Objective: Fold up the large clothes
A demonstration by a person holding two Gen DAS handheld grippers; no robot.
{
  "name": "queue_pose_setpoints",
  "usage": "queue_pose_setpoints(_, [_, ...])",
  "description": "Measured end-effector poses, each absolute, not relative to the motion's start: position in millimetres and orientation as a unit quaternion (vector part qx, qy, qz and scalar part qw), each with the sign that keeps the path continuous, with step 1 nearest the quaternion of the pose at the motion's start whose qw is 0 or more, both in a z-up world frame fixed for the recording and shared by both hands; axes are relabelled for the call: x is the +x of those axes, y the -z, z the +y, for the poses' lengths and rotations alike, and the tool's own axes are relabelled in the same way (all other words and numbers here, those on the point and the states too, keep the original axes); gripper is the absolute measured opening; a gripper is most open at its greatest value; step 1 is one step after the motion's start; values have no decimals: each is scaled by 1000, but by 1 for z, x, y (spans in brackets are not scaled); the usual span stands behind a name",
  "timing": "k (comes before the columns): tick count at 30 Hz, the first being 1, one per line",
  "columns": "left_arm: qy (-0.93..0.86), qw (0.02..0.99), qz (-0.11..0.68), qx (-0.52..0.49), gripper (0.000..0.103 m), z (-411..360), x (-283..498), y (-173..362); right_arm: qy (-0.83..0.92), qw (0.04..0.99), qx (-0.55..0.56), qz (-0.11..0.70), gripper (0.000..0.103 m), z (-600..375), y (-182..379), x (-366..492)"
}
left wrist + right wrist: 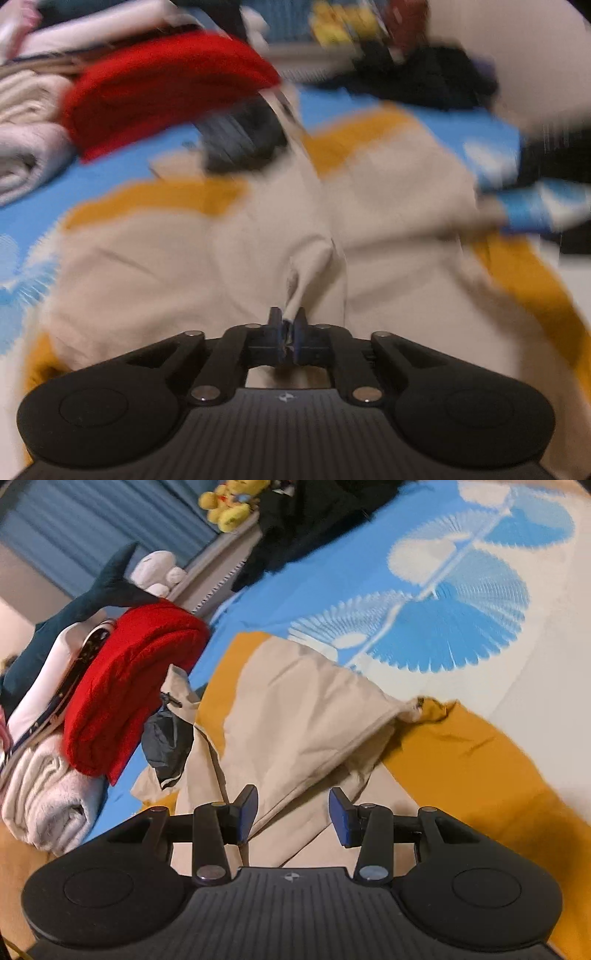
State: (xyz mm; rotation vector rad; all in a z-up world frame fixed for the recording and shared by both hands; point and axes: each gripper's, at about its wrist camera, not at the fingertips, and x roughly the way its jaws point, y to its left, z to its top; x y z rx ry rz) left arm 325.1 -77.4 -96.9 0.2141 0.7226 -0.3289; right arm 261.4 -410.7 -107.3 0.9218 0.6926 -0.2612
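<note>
A large beige garment (258,251) with a mustard-yellow lining or layer (173,195) lies spread on a blue patterned bed cover. My left gripper (288,325) is shut on a pinched fold of the beige cloth, which rises from its tips. In the right wrist view the beige garment (306,716) lies partly folded over the mustard-yellow cloth (480,753). My right gripper (293,812) is open and empty just above the beige cloth. The left wrist view is motion-blurred.
A folded red garment (133,686) sits on a stack of white and grey folded laundry (48,794) at the left. Dark clothes (314,513) lie at the far side. Plush toys (232,502) stand by blue curtains. The blue bed cover (461,602) stretches right.
</note>
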Motion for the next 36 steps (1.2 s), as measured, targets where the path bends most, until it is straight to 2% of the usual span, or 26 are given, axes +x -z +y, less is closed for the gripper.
queue_pose_setpoints(4, [51, 967, 243, 57, 5, 0, 342, 33, 121, 824, 446, 328, 45, -409, 115, 272])
queue_pose_setpoints(6, [-46, 973, 225, 6, 6, 54, 358, 22, 123, 821, 450, 329, 45, -408, 120, 277])
queue_pose_setpoints(8, [-85, 966, 242, -37, 22, 92, 368, 23, 126, 818, 454, 331, 45, -407, 124, 280])
queue_pose_setpoints(11, [-86, 958, 260, -84, 35, 117, 370, 31, 135, 816, 450, 338, 45, -408, 133, 286])
queue_pose_setpoints(14, [-39, 940, 312, -133, 46, 123, 377, 51, 149, 805, 459, 345, 45, -412, 146, 291])
queue_pose_setpoints(16, [-29, 922, 357, -150, 49, 127, 389, 70, 158, 801, 463, 344, 44, -415, 151, 293])
queue_pose_setpoints(18, [-28, 904, 387, -179, 49, 135, 395, 89, 161, 802, 464, 339, 34, -417, 153, 295])
queue_pose_setpoints(20, [-24, 888, 411, -205, 49, 141, 397, 107, 156, 806, 464, 333, 16, -420, 154, 299])
queue_pose_setpoints(21, [-22, 883, 417, -215, 49, 142, 397, 113, 158, 808, 462, 330, 13, -421, 153, 299])
queue_pose_setpoints(23, [-16, 878, 421, -227, 46, 147, 400, 120, 159, 812, 460, 322, 5, -421, 148, 297])
queue_pose_setpoints(24, [-8, 878, 422, -226, 40, 146, 402, 122, 159, 814, 461, 315, 5, -420, 145, 295])
queue_pose_setpoints(25, [2, 880, 421, -220, 15, 144, 404, 123, 156, 817, 463, 306, 4, -419, 140, 293])
queue_pose_setpoints(26, [11, 881, 422, -211, 3, 142, 407, 124, 150, 823, 460, 297, 4, -417, 135, 291])
queue_pose_setpoints(29, [-8, 906, 384, -177, 1, 140, 402, 104, 135, 839, 437, 294, 4, -409, 121, 291])
queue_pose_setpoints(31, [-47, 926, 345, -146, 0, 143, 397, 84, 138, 818, 431, 355, 7, -408, 129, 299])
queue_pose_setpoints(32, [-62, 931, 333, -134, 0, 144, 394, 78, 145, 808, 427, 380, 11, -407, 135, 301])
queue_pose_setpoints(36, [-56, 917, 380, -103, 2, 133, 401, 86, 167, 808, 402, 396, 19, -398, 129, 299])
